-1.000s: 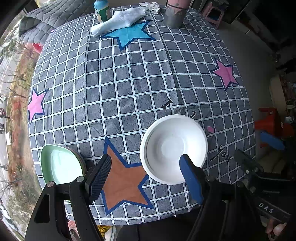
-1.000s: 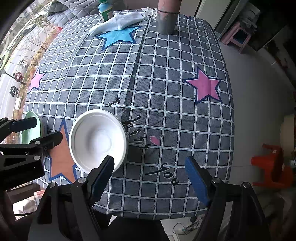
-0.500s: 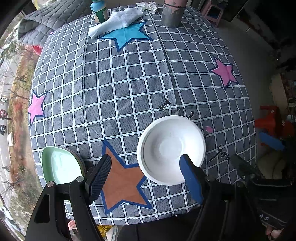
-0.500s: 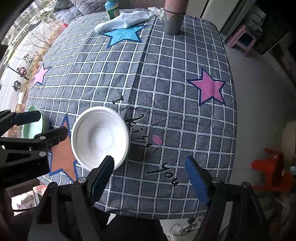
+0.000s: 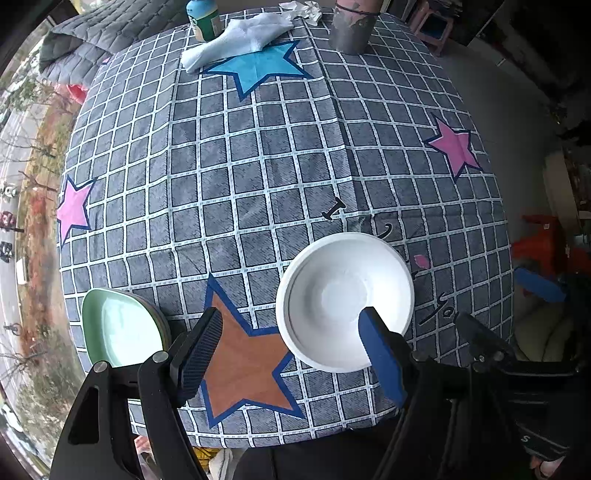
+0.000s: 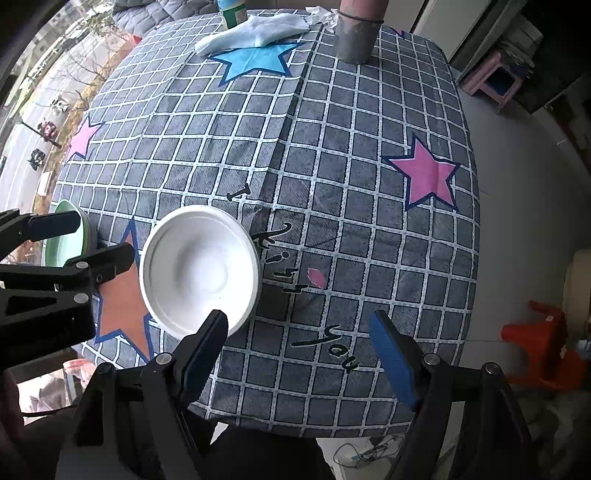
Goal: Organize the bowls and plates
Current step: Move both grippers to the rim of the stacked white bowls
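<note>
- White bowl (image 5: 345,301) in left wrist view: upright on the table (image 5: 258,155), near the front edge, on the grid cloth just right of the orange star (image 5: 245,363). Nothing in it.
- Left tool (image 5: 291,341): jaws wide apart, nothing between the pads, pointing down over the table. Blue fingertip (image 5: 380,354) overlaps the bowl's near rim in frame; can't tell contact, looks above it. Black fingertip (image 5: 201,349) sits over the star's left edge.
- Green plate (image 5: 120,328): at the front left corner of the table, well apart from the bowl, partly hidden behind the left tool's frame. A darker rim shows under it; can't tell if that is a second plate.
- Far edge: grey cylinder (image 5: 351,31), white cloth (image 5: 240,42), green-capped bottle (image 5: 203,18), all well apart from the dishes.
- Right tool (image 5: 532,291) shows at the right edge, off the table side; gloved hand (image 5: 550,439) below it.
- Right wrist view: white bowl (image 6: 201,271) left of centre, beside the black lettering on the cloth.
- Right tool (image 6: 299,350): jaws wide, holding nothing. Black fingertip (image 6: 203,354) overlaps the bowl's near rim; blue fingertip (image 6: 393,358) hangs over bare cloth by the front edge.
- Left tool (image 6: 79,240) enters from the left, between the bowl and the green plate (image 6: 64,236), jaws apart, nothing gripped.
- Red stool (image 6: 543,350) on the floor to the right of the table.
</note>
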`<state>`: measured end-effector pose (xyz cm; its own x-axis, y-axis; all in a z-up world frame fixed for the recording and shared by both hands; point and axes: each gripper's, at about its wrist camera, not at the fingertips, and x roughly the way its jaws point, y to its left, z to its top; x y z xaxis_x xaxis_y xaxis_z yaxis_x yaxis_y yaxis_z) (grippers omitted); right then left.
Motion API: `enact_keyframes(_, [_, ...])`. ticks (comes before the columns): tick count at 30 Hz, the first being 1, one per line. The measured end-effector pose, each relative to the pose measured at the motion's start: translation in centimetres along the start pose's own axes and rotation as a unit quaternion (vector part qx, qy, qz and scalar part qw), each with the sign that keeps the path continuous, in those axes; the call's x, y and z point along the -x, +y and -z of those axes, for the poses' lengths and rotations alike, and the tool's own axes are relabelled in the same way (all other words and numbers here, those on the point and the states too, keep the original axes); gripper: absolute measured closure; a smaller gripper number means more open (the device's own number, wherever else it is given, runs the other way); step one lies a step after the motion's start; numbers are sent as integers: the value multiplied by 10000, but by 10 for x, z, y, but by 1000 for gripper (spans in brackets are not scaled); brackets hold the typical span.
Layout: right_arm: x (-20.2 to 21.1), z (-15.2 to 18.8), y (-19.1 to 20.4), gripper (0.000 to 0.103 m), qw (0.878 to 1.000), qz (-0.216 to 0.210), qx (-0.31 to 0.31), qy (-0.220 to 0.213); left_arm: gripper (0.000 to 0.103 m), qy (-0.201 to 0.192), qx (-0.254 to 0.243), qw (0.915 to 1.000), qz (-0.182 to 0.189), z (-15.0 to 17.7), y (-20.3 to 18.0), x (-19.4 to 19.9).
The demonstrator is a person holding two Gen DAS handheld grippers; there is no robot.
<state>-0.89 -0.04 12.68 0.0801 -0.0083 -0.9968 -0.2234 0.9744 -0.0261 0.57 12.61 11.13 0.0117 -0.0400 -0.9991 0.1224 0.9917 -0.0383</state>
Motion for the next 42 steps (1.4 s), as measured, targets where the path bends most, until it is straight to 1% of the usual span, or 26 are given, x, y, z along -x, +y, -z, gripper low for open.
enact_keyframes(5, [2, -3, 0, 22, 10000, 55, 47, -45, 24, 6, 23, 10000, -2, -1, 0, 0])
enact_keyframes(6, [2, -3, 0, 8, 10000, 68, 51, -37, 24, 6, 28, 10000, -3, -1, 0, 0])
enact_keyframes(7, [3, -3, 0, 0, 9999, 93, 48, -63, 24, 8, 31, 10000, -4, -1, 0, 0])
enact_keyframes(10, [10, -5, -2, 0, 9998, -51, 12, -214, 24, 12, 32, 10000, 0, -2, 0, 0])
enact_keyframes(12, [14, -6, -2, 0, 9996, -3, 20, -298, 24, 8, 40, 10000, 3, -2, 0, 0])
enact_keyframes(18, [9, -7, -2, 0, 9998, 27, 13, -199, 24, 45, 61, 10000, 21, -2, 0, -2])
enact_keyframes(21, [7, -7, -4, 0, 9998, -100, -40, -174, 24, 56, 61, 10000, 25, -2, 0, -3])
enact_keyframes(23, [9, -8, -10, 0, 9991, -282, -170, -284, 24, 33, 71, 10000, 14, -2, 0, -3])
enact_keyframes(25, [18, -9, -19, 0, 9957, -566, -353, -648, 24, 30, 80, 10000, -10, -2, 0, -3])
enact_keyframes(26, [23, -10, -22, 0, 9944, -555, -377, -818, 24, 39, 89, 10000, -9, -2, 1, -3])
enact_keyframes(28, [28, -13, -21, 0, 9947, -378, -300, -905, 24, 65, 102, 9999, -13, -2, 2, -5])
enact_keyframes(31, [24, -13, -19, 0, 9961, -171, -273, -821, 23, 116, 94, 9999, 16, -1, 2, -8])
enact_keyframes(34, [14, -10, -15, 0, 9977, -260, -272, -570, 23, 161, 109, 9998, 47, 1, 2, -10])
enact_keyframes(37, [7, -8, -8, 0, 9988, -228, -138, -404, 23, 176, 144, 9997, 82, 3, 2, -12])
enact_keyframes(40, [4, -3, -6, 0, 9992, -74, -76, -391, 23, 183, 209, 9996, 90, 7, 4, -15])
enact_keyframes(42, [0, 1, -8, 0, 9993, -57, -104, -363, 23, 226, 262, 9994, 69, 10, 5, -19])
